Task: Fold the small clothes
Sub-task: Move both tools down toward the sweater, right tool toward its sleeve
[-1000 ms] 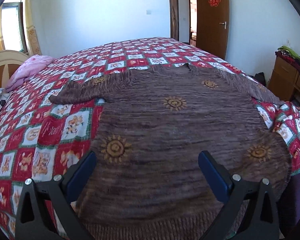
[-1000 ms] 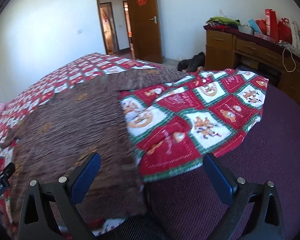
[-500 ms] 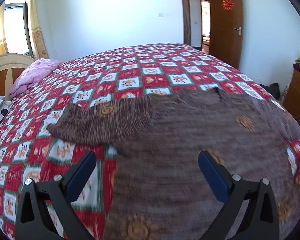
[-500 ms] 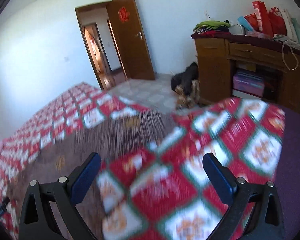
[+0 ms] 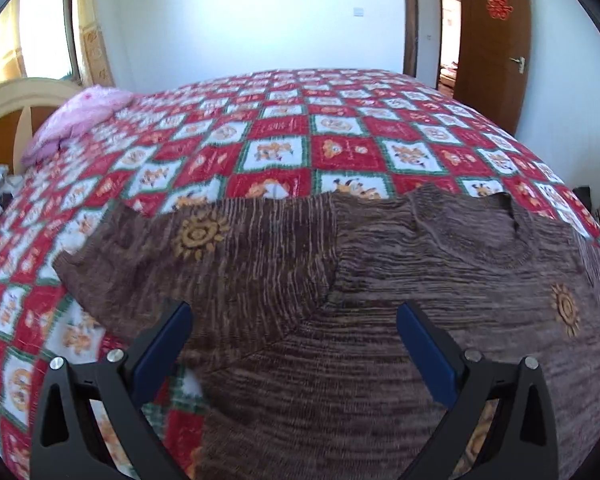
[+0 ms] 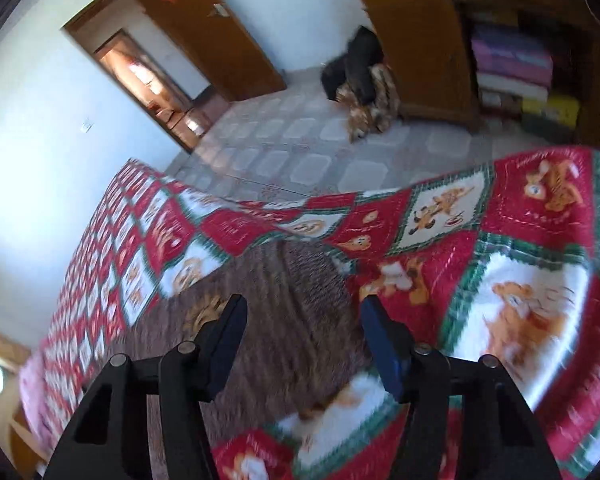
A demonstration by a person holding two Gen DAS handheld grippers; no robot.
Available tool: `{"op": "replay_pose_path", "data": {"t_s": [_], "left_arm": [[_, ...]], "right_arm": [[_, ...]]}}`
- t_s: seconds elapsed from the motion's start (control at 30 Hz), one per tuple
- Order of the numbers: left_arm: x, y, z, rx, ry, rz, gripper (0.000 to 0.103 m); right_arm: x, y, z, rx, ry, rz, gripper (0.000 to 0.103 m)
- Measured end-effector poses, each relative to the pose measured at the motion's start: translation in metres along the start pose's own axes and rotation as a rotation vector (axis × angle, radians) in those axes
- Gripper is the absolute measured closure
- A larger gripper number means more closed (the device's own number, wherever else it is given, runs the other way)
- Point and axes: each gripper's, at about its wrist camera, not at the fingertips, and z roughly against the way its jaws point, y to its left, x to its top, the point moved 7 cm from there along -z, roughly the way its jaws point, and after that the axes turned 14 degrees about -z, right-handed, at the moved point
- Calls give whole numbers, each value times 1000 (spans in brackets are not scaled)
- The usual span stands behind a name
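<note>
I have the brown knit sweater [image 5: 380, 300] spread flat on the bed's checked quilt [image 5: 284, 148], its collar toward the far side. My left gripper [image 5: 292, 344] hangs over the sleeve seam, fingers spread wide, holding nothing. My right gripper [image 6: 304, 340] has just been narrowing its fingers over the other sleeve end near the bed's edge; nothing pinched yet. I judge it soft, light and floppy: take cuffs or shoulder seams.

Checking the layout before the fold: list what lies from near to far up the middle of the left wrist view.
left gripper → brown sweater → red checked bedspread → white wall.
</note>
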Motion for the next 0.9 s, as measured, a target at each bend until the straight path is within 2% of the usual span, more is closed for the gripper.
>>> {"op": "replay_pose_path", "data": {"t_s": [0.17, 0.57, 0.7, 0.87, 0.9], "left_arm": [[-10, -4, -19, 4, 59, 18, 0], [-11, -8, -25, 43, 77, -3, 0], [-10, -11, -26, 61, 77, -23, 0], [-10, -13, -27, 70, 78, -36, 0], [-10, -12, -27, 68, 79, -34, 0]], "right_arm": [[-2, 6, -19, -18, 34, 58, 42], [-3, 14, -38, -118, 25, 159, 42], [-6, 12, -42, -180, 3, 206, 54], [-9, 15, -41, -201, -25, 251, 62], [-11, 17, -40, -211, -34, 267, 66]]}}
